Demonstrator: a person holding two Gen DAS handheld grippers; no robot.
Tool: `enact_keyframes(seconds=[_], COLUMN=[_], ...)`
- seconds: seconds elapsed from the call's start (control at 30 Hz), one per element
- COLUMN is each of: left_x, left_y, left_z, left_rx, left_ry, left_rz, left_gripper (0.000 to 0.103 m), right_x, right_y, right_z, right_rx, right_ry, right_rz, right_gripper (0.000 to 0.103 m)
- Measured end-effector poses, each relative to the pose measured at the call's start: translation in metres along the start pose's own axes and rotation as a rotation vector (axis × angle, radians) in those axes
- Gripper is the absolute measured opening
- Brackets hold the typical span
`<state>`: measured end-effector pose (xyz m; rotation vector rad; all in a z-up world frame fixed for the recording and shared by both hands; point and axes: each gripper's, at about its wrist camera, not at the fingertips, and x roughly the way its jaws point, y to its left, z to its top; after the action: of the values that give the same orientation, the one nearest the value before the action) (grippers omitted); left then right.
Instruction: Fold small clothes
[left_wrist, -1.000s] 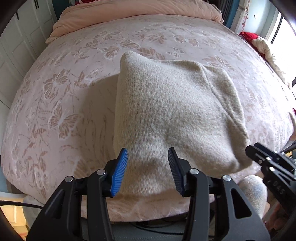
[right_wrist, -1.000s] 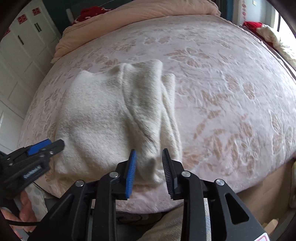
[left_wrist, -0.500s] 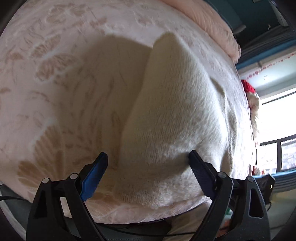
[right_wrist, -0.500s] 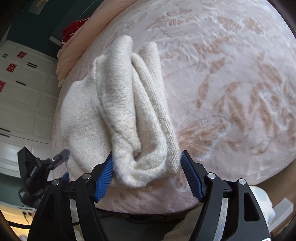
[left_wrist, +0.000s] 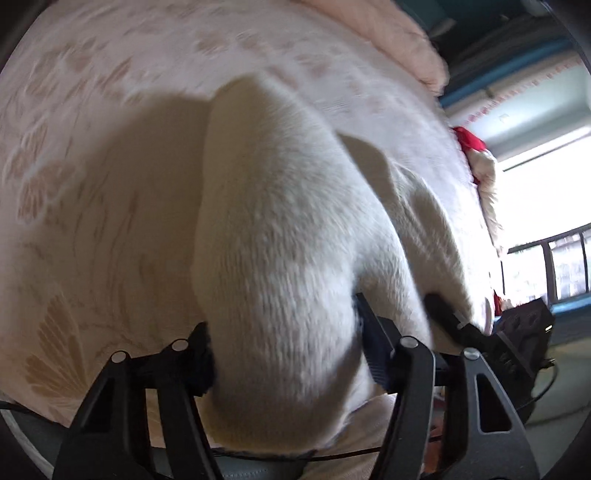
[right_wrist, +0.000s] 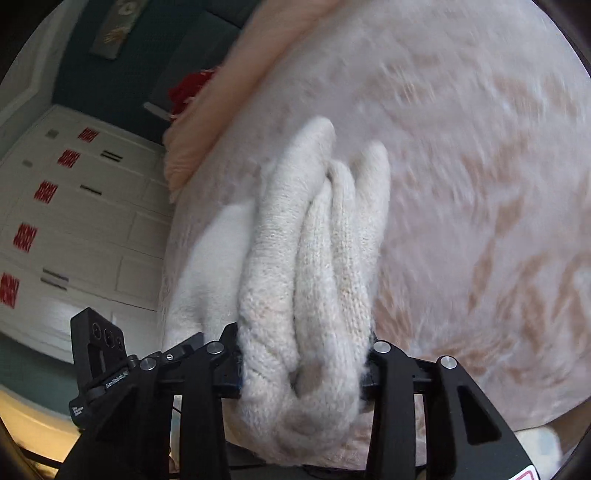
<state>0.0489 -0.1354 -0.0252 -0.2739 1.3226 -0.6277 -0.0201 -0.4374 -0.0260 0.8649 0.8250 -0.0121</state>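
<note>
- the cream knit sweater (left_wrist: 280, 236) lies folded on the bed, near its front edge, and both tongs have a bite of its near end
- left gripper (left_wrist: 284, 354) is clenched around a thick rounded bulge of the knit. the wool swells out between the black fingers (left_wrist: 373, 347) and spills over them, so the pads are mostly buried
- in the left wrist view the sweater looks fuzzy and soft, a fine ribbed knit, humped up into a smooth dome that tapers toward the far end
- right gripper (right_wrist: 304, 363) is also squeezed shut on the sweater (right_wrist: 306, 258), on the bundled edge where several layers stack up
- from the right wrist view you can count the folds: long rolled ridges lying side by side like fat sausages, with chunky knit stitches showing close to the fingers (right_wrist: 229, 354)
- the bedspread (right_wrist: 480, 184) underneath is pale pink with a raised tan leaf or butterfly pattern, kind of embossed looking, blurry in both views
- a plain peach duvet (right_wrist: 221, 110) is bunched along the far end of the bed, puffy and smooth
- white panelled wardrobe (right_wrist: 74, 221) with red square stickers and dark bar handles sits off to the left
- something red (left_wrist: 469, 138) and a fluffy white thing (left_wrist: 487, 184) sit at the bed's far right edge by the bright window (left_wrist: 546, 221)
</note>
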Motion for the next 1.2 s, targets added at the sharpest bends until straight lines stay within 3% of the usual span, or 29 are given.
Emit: enact_keyframes(seconds=[0.1, 0.17, 0.23, 0.37, 0.43, 0.47, 0.5, 0.57, 0.63, 0.9, 1.0, 1.2], left_x=[0.014, 0.041, 0.057, 0.06, 0.063, 0.066, 0.065, 0.056, 0.043, -0.06, -0.095, -0.171], left_y=[0.001, 0.009, 0.016, 0.012, 0.007, -0.004, -0.011, -0.029, -0.043, -0.119, -0.132, -0.16], left_z=[-0.003, -0.01, -0.017, -0.018, -0.012, -0.008, -0.006, -0.003, -0.004, -0.026, -0.035, -0.055], left_rx=[-0.002, -0.032, -0.061, -0.041, -0.041, -0.025, -0.009, 0.053, 0.103, 0.344, 0.387, 0.455], left_ry=[0.049, 0.103, 0.11, 0.09, 0.117, 0.126, 0.131, 0.126, 0.105, -0.073, -0.115, -0.261], left_rz=[-0.031, 0.033, 0.051, 0.072, 0.077, 0.07, 0.08, 0.124, 0.151, 0.144, 0.111, 0.054], left_gripper=[0.074, 0.086, 0.095, 0.098, 0.091, 0.078, 0.075, 0.059, 0.052, 0.048, 0.048, 0.048], right_x=[0.007, 0.03, 0.038, 0.038, 0.038, 0.038, 0.036, 0.026, 0.013, -0.093, -0.148, -0.205], right_y=[-0.004, -0.025, -0.043, -0.06, -0.06, -0.057, -0.053, -0.034, -0.014, 0.084, 0.112, 0.163], right_z=[-0.002, -0.009, -0.017, -0.019, -0.015, -0.012, -0.009, -0.007, -0.006, -0.021, -0.039, -0.054], right_rx=[-0.093, -0.056, 0.03, 0.167, 0.184, 0.18, 0.182, 0.158, 0.122, -0.101, -0.176, -0.307], right_ry=[0.035, 0.114, 0.116, 0.061, 0.066, 0.07, 0.068, 0.03, -0.009, -0.201, -0.294, -0.452], right_rz=[-0.154, -0.229, -0.188, -0.076, -0.074, -0.075, -0.065, -0.082, -0.086, -0.115, -0.121, -0.114], right_gripper=[0.048, 0.054, 0.066, 0.073, 0.069, 0.056, 0.045, 0.04, 0.039, 0.039, 0.039, 0.039])
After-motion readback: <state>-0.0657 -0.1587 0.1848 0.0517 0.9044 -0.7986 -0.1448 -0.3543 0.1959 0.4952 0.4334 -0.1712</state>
